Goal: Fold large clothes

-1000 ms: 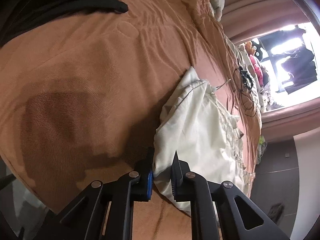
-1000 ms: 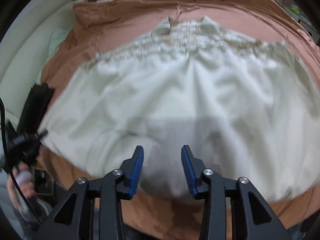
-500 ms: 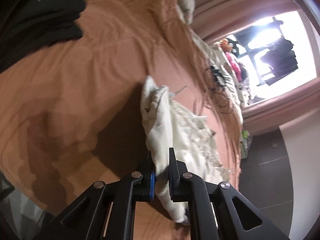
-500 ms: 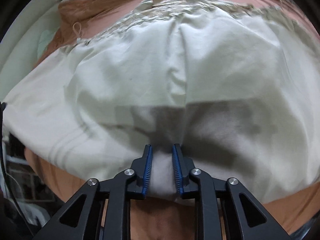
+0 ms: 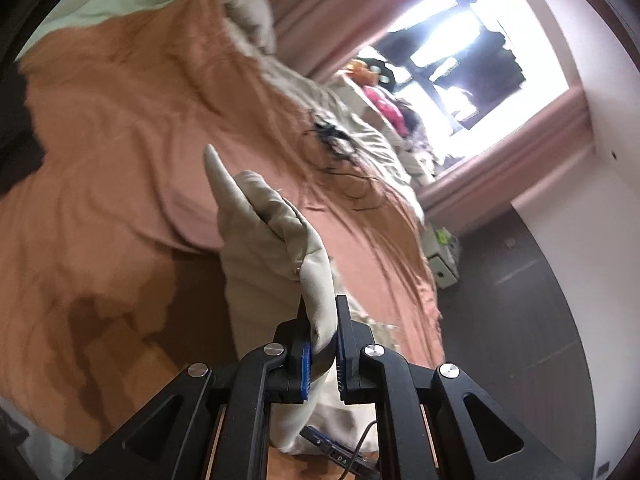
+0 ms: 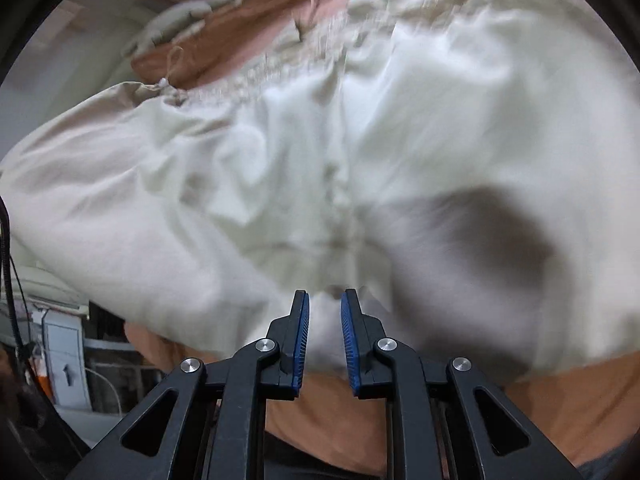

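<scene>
A large cream-white garment (image 6: pixel 312 168) with a gathered, lacy band along its far edge lies on the orange-brown bedspread (image 5: pixel 104 152). My left gripper (image 5: pixel 322 320) is shut on one edge of the garment (image 5: pixel 272 240) and holds it raised off the bed, the cloth standing up in a peak. My right gripper (image 6: pixel 323 312) is shut on the near edge of the garment, with cloth bunched between its blue pads (image 6: pixel 301 340). The garment fills most of the right wrist view and hides the bed under it.
Dark tangled cables (image 5: pixel 336 140) lie on the bed's far side. A grey pillow (image 5: pixel 248 12) sits at the head. A bright window (image 5: pixel 460 64) with pink curtains and clutter is beyond. Dark floor (image 5: pixel 520 320) lies right of the bed. A white cabinet (image 6: pixel 64 364) stands at lower left.
Both grippers closed on the garment's edge. The left gripper has lifted its edge up off the bed, and the right has pulled its edge up, bunching the cloth.
</scene>
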{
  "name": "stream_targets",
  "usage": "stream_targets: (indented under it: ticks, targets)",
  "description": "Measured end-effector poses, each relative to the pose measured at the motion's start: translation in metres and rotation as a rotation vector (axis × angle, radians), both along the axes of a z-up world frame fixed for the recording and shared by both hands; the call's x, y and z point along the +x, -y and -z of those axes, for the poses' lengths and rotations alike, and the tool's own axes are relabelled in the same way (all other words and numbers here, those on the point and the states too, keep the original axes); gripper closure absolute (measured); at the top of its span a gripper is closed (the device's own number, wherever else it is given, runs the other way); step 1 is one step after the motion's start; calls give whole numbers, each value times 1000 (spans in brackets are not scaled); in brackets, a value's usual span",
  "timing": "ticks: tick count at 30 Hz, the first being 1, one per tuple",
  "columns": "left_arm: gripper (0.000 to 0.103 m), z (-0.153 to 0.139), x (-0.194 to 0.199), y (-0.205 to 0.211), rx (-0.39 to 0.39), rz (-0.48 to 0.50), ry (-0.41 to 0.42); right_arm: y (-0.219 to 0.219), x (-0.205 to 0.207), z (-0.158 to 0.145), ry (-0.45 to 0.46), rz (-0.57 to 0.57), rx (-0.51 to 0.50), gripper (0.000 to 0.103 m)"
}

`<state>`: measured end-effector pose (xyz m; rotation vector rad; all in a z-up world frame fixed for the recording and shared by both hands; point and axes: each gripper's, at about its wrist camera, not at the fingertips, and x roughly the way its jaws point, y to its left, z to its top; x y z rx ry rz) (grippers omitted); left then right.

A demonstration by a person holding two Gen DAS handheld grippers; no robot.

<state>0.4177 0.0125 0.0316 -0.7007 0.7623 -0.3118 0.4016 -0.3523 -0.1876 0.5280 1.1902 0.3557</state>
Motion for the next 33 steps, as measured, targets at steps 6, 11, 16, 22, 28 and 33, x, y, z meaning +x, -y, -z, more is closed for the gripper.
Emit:
stream_targets:
  ticks: [6, 11, 16, 22, 28, 33]
  targets:
    - [94, -28, 11, 63, 55, 93, 33, 68, -24, -35, 100, 98, 48, 85]
    - [94, -44, 16, 123, 100, 181, 52, 134, -44, -42, 143, 218, 82, 85]
    - [94, -47, 16, 189, 139, 275, 51, 191, -70, -37, 158, 320, 112, 85]
    - [94, -19, 19, 305, 182, 436, 12, 244, -108, -23, 143, 434, 130, 85]
    - [86, 37, 5, 406, 217, 721, -41, 277, -137, -8, 121, 492, 117, 85]
    - [52, 52, 8, 398, 223, 712, -42, 282, -141, -5, 126, 489, 129, 69]
